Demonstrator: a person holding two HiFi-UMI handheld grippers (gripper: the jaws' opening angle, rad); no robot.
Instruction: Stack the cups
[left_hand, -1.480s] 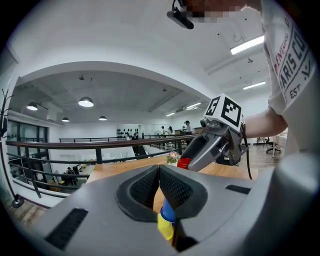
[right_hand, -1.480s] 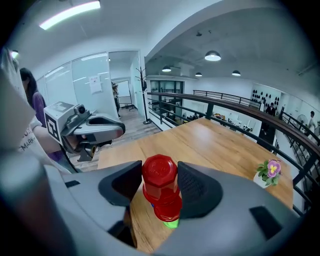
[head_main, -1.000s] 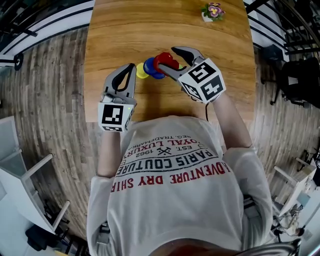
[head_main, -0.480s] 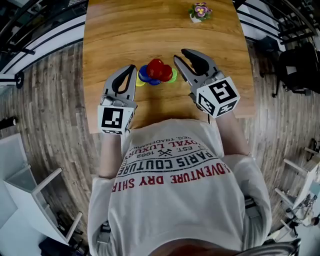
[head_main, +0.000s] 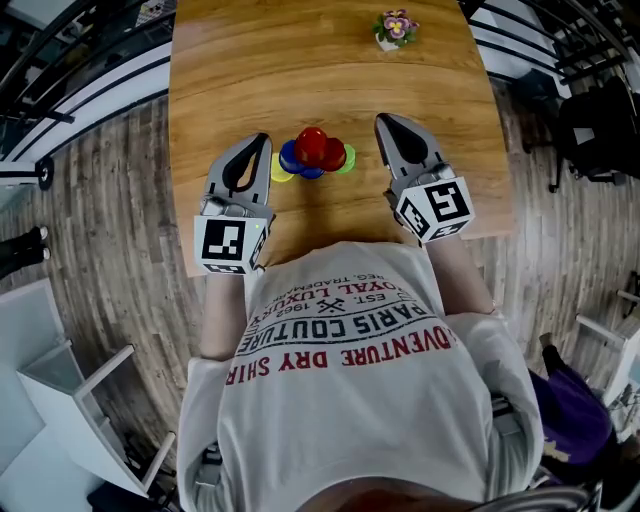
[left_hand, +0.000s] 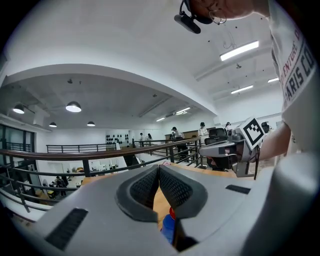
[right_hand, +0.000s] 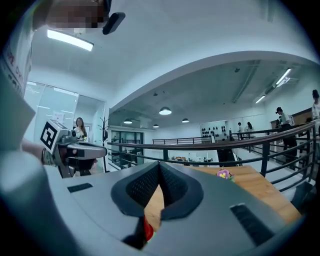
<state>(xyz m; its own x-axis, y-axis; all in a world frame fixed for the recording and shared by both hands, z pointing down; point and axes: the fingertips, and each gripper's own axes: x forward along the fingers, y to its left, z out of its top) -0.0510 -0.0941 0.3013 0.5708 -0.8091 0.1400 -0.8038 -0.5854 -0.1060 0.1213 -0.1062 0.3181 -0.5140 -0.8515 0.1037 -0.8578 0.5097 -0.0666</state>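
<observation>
Your left hand-held gripper (head_main: 262, 140) reaches over the near edge of the worktop (head_main: 300, 60), jaws together and empty. Your right hand-held gripper (head_main: 384, 121) points forward alongside it, its jaws having just closed on nothing.

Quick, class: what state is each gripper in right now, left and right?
Left gripper: shut, nothing between the jaws.
Right gripper: shut, its jaws have just been closing, nothing between them.
</observation>
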